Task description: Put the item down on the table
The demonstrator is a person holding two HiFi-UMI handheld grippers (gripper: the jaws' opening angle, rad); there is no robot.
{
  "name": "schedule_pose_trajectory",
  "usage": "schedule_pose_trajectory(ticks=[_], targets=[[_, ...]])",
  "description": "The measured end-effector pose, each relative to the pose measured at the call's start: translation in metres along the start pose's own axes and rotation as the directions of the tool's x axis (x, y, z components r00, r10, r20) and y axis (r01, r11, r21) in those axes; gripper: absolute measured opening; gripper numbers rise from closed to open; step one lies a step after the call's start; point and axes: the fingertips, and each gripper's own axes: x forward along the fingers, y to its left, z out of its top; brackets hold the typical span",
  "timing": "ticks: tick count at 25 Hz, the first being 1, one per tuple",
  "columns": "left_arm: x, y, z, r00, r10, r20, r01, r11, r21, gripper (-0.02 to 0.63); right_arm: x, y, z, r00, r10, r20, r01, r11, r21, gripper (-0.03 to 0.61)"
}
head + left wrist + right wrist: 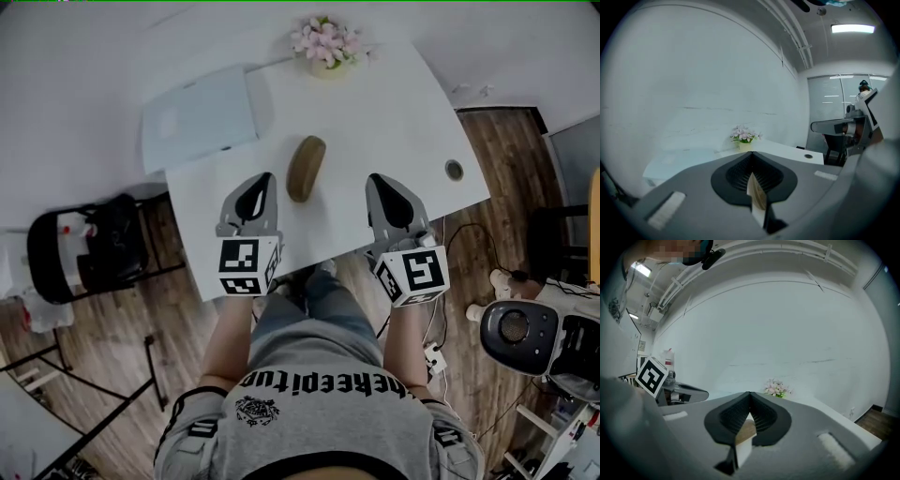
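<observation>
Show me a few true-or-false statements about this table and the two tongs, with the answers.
1. The brown oval item is on the white table, between the two tongs. True.
2. The left tongs are clamped on the brown oval item. False: they are shut on nothing and sit apart from it.
3. A pot of pink flowers stands near the table's far edge. True.
4. The right tongs are wide open. False: their jaws are together, with nothing gripped.
5. The black chair is on the person's right. False: it is on the floor to the person's left.
</observation>
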Motion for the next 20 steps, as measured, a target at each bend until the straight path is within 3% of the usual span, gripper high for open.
schedule_pose_trajectory(ticks=[20], targets=[[-0.060,0.002,0.047,0.986,-0.059,0.157,0.055,0.998,0.034,0.018,-0.046,0.034,0.021,0.994,-0.097,0.049,0.099,0.994,-0.042,0.000]])
